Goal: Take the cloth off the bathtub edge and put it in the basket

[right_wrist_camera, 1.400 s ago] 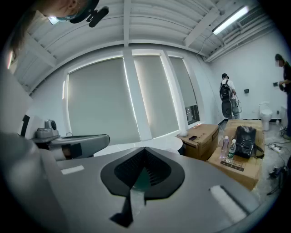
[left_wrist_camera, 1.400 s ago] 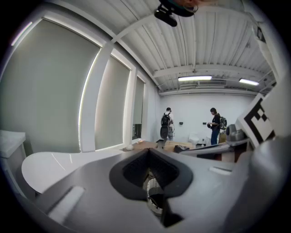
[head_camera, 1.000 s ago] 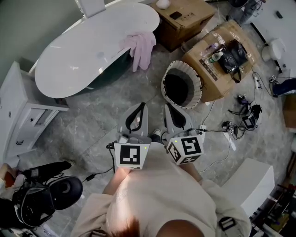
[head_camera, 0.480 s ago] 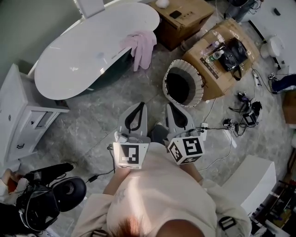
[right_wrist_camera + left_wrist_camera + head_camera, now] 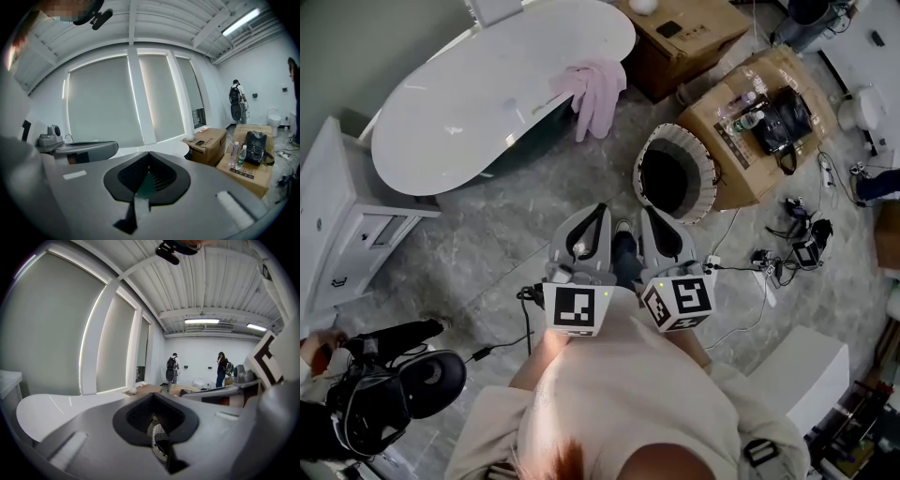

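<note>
A pink cloth (image 5: pixel 598 89) hangs over the near edge of the white bathtub (image 5: pixel 487 103) at the upper left of the head view. The round basket (image 5: pixel 705 169), white-walled with a dark inside, stands on the floor right of the cloth. My left gripper (image 5: pixel 598 211) and right gripper (image 5: pixel 646 214) are side by side above the floor, short of both cloth and basket. Each is shut, its jaws meeting at the tips with nothing between them, as the left gripper (image 5: pixel 153 395) and right gripper (image 5: pixel 149 153) show in their own views. The tub's rim (image 5: pixel 56 406) lies ahead on the left.
Cardboard boxes (image 5: pixel 675 37) stand behind the basket, one (image 5: pixel 741 141) carrying a black bag (image 5: pixel 783 117) and bottles. A white cabinet (image 5: pixel 347 225) is left of the tub. Cables (image 5: pixel 787 248) trail at the right, and black camera gear (image 5: pixel 384 394) sits lower left. Two people (image 5: pixel 172 369) stand far off.
Both grippers have edged a little forward towards the tub and basket, the left one slightly to the right. Their jaws stay shut and the cloth has not moved.
</note>
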A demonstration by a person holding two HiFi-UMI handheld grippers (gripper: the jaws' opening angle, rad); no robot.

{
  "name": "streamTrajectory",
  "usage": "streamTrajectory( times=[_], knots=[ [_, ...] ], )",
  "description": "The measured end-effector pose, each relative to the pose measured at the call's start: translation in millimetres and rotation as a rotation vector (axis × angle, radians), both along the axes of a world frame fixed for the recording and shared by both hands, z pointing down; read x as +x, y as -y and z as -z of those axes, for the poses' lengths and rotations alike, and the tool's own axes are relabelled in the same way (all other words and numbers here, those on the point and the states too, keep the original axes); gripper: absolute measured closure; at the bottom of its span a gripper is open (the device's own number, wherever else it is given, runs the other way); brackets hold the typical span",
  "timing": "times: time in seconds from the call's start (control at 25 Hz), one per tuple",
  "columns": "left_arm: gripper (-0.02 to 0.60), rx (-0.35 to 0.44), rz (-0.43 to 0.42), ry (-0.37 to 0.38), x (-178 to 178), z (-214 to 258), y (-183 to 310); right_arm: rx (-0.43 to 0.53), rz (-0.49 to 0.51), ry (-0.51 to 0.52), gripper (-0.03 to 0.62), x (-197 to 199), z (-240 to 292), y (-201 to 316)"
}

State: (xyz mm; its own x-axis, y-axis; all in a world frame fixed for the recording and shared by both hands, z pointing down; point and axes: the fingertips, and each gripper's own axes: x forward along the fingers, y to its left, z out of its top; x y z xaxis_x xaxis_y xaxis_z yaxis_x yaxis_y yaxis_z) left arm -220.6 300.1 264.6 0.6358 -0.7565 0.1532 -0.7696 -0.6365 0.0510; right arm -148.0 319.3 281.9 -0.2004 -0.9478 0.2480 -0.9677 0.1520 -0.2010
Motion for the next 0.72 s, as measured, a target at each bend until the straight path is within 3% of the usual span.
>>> streamTrajectory(
  times=[0.72],
  knots=[
    [0.532, 0.062, 0.21, -0.019, 83, 14, 95, 0.022, 0.189, -0.01, 0.594, 94, 5, 111]
  ],
)
